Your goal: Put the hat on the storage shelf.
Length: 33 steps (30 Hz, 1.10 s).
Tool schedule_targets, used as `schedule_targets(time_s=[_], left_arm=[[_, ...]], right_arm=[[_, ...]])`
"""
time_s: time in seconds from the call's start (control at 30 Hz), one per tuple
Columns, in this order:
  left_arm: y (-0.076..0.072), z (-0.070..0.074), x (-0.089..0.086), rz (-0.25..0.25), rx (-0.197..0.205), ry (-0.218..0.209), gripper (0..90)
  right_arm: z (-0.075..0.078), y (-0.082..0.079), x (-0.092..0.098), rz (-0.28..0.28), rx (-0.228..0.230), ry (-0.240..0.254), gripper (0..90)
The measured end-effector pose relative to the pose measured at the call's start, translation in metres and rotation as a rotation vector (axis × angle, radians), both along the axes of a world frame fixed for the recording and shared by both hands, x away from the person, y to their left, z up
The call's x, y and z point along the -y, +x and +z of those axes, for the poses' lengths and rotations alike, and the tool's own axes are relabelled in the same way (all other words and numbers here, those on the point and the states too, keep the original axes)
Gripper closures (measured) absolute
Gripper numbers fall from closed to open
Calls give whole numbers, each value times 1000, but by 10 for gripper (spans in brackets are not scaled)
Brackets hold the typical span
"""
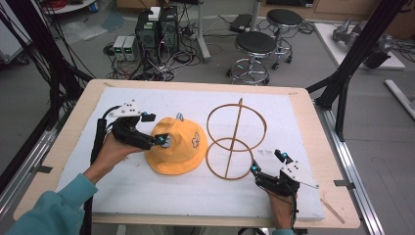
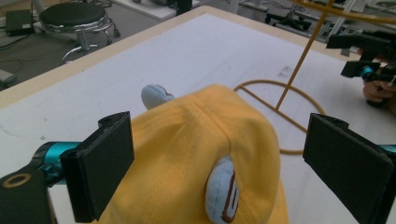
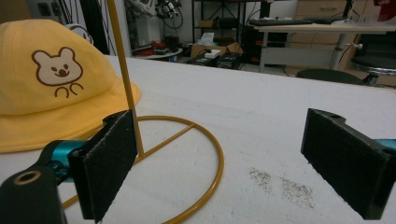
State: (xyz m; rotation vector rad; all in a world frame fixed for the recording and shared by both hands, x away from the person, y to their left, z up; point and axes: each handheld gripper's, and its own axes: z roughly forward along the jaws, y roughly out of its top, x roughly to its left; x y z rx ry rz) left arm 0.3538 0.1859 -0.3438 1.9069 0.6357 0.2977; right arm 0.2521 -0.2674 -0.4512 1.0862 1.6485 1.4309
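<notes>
A yellow bucket hat [image 1: 177, 146] with a bear face and small pale-blue ears lies brim-down on the white mat [image 1: 161, 196]; its crown shows up close in the left gripper view [image 2: 196, 140], and its bear print in the right gripper view [image 3: 51, 84]. My left gripper [image 1: 157, 129] stands open at the hat's left side, its jaws apart on either side of the crown. A gold wire stand [image 1: 235, 139] with two rings and an upright rod stands right of the hat; its base ring [image 3: 205, 154] lies before my open right gripper [image 1: 266, 163], which holds nothing.
The mat covers a wooden table [image 1: 313, 122]. Beyond the far edge stand two black stools [image 1: 256, 46], computer boxes and tangled cables [image 1: 156, 34]. Black frame posts [image 1: 362, 44] rise at the right and left of the table.
</notes>
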Motion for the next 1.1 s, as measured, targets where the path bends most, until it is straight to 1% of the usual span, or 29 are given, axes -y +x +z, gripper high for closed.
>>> schedule_targets(time_s=[0.07, 0.13, 0.17, 0.2, 0.23, 0.27, 0.33, 0.37, 0.4, 0.47, 0.6, 0.67, 0.73, 0.8, 0.83, 0.87, 0.9, 0.93, 0.97, 1.0, 1.03, 1.07, 1.1], left_arm=[[-1, -5, 0, 8, 1, 11, 92], [-2, -11, 1, 13, -10, 18, 92], [-2, -13, 1, 9, -6, 29, 92], [-3, -17, 1, 14, -10, 15, 94], [-2, -19, 0, 13, -13, 15, 94], [-1, -23, 0, 16, -11, 25, 94], [1, -29, -2, 25, -22, 35, 94], [1, -32, -3, 30, -23, 52, 94], [1, -35, -2, 33, -18, 77, 94], [2, -41, -1, 39, -5, 106, 94], [5, -50, 2, 58, -21, 125, 96], [4, -53, 5, 74, -14, 143, 123], [5, -54, 6, 67, -20, 148, 173], [5, -55, 7, 64, -25, 151, 186], [6, -55, 7, 57, -31, 147, 221], [6, -56, 6, 51, -38, 146, 311], [6, -56, 6, 46, -43, 147, 311], [6, -56, 6, 37, -57, 143, 377], [7, -56, 6, 29, -64, 135, 458], [7, -56, 6, 31, -67, 127, 552], [7, -56, 7, 27, -73, 126, 552], [6, -56, 7, 23, -86, 123, 623], [6, -56, 8, 33, -88, 132, 695]], right_arm=[[0, 0, 0, 0, 0, 0, 98], [0, 0, 0, -1, 1, 0, 98], [0, 0, 0, -1, 0, 1, 97], [0, 0, 0, 0, 0, 0, 97], [0, 0, 0, 0, 0, 0, 97], [0, 0, 0, -1, -2, 0, 98], [0, 0, 0, -1, -1, 0, 98], [0, 0, 0, -1, 2, -1, 98], [0, 0, 0, 0, 2, 0, 98], [0, 0, 0, 0, 0, 1, 97], [0, 0, 0, 0, 1, -1, 98], [0, 0, 0, 0, 0, 0, 98], [0, 0, 0, 0, 0, 0, 98], [0, 0, 0, -1, 0, 0, 97], [0, 0, 0, -1, 0, 0, 98], [0, 0, 0, 0, -2, 1, 97], [0, 0, 0, 0, -2, 1, 97], [0, 0, 0, 0, -2, 1, 97], [0, 0, 0, 0, -1, 1, 98], [0, 0, 0, 0, 0, -1, 97], [0, 0, 0, 0, 0, -1, 97], [0, 0, 0, -1, -1, 2, 98], [0, 0, 0, -1, -1, 1, 98]])
